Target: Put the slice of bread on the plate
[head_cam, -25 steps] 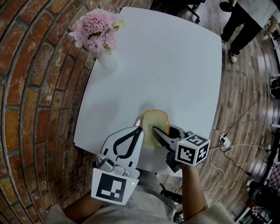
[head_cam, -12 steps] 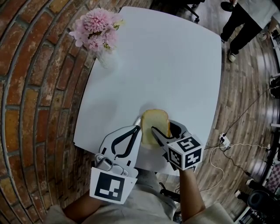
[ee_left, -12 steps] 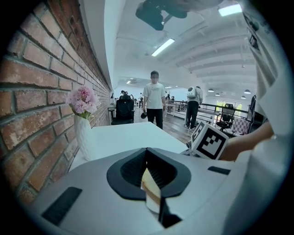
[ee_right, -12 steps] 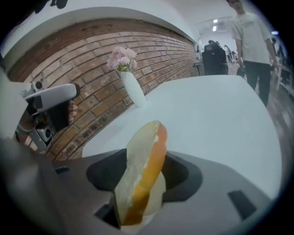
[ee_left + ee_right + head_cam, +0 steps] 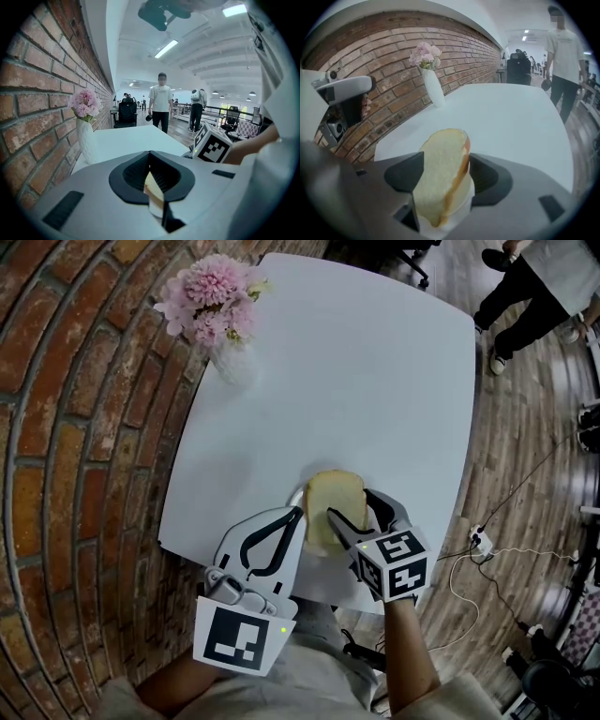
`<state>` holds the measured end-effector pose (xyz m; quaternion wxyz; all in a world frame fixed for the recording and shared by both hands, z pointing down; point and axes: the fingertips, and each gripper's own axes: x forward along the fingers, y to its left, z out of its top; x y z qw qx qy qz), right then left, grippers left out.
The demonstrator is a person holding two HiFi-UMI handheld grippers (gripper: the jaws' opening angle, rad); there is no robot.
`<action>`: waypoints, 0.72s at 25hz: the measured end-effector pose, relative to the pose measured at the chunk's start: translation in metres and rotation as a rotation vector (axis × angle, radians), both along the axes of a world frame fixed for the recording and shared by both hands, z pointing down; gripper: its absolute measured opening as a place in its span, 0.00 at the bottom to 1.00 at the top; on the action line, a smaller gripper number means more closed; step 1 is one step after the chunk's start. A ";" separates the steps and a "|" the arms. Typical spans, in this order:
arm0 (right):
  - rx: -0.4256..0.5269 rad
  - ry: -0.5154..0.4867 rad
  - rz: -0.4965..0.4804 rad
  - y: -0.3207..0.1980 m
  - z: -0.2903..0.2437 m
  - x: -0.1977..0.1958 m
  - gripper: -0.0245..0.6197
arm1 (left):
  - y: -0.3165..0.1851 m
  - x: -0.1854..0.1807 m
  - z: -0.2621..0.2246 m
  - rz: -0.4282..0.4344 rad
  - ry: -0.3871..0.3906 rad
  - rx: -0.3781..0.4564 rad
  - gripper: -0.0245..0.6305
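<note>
Head view.
A: Your right gripper (image 5: 349, 505) has the slice (image 5: 334, 495) between its jaws, low over the near edge of the table (image 5: 375, 381). The plate (image 5: 296, 498) rim shows just left of the slice; the rest is covered.
B: Your left gripper (image 5: 301, 513) sits just beside that rim, tips together, carrying nothing. Vase (image 5: 232, 364) is well apart, at the far corner.

Left gripper view.
A: Jaws meet at the tips. The slice shows edge-on through the gap beneath them. It lies beyond the jaws and isn't gripped.
B: Agreed. This one is idle, by my reading.

Right gripper view.
A: Jaws clamped on the lower part of the slice, a pad on each face. The slice is tilted, leaning left, crust to the right. The plate is right under it. Touching or just above, I can't tell.
B: So you're at the placing step, close to done, I'd judge. Next move: settle the slice until it rests on the plate. Then part the jaws gently and back straight out, so a pad doesn't drag it off. Soft bread may stick to a pad or flop as you let go.
</note>
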<state>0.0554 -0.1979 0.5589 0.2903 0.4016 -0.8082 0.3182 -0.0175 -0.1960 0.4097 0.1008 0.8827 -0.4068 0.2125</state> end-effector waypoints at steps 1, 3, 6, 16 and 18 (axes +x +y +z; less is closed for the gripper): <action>0.000 0.012 -0.004 0.000 0.001 0.001 0.50 | 0.000 0.000 0.000 -0.001 0.001 0.001 0.05; -0.005 0.020 -0.004 0.001 0.002 0.001 0.50 | 0.002 -0.001 0.000 -0.002 0.002 0.000 0.05; 0.002 0.024 0.016 0.002 0.001 0.004 0.50 | 0.004 -0.001 -0.001 0.000 0.001 0.003 0.05; 0.082 0.031 0.083 -0.005 -0.016 0.014 0.53 | 0.010 0.000 -0.004 0.002 0.008 0.010 0.05; 0.101 0.018 0.103 -0.006 -0.023 0.017 0.53 | 0.011 0.001 -0.005 0.003 0.009 0.011 0.05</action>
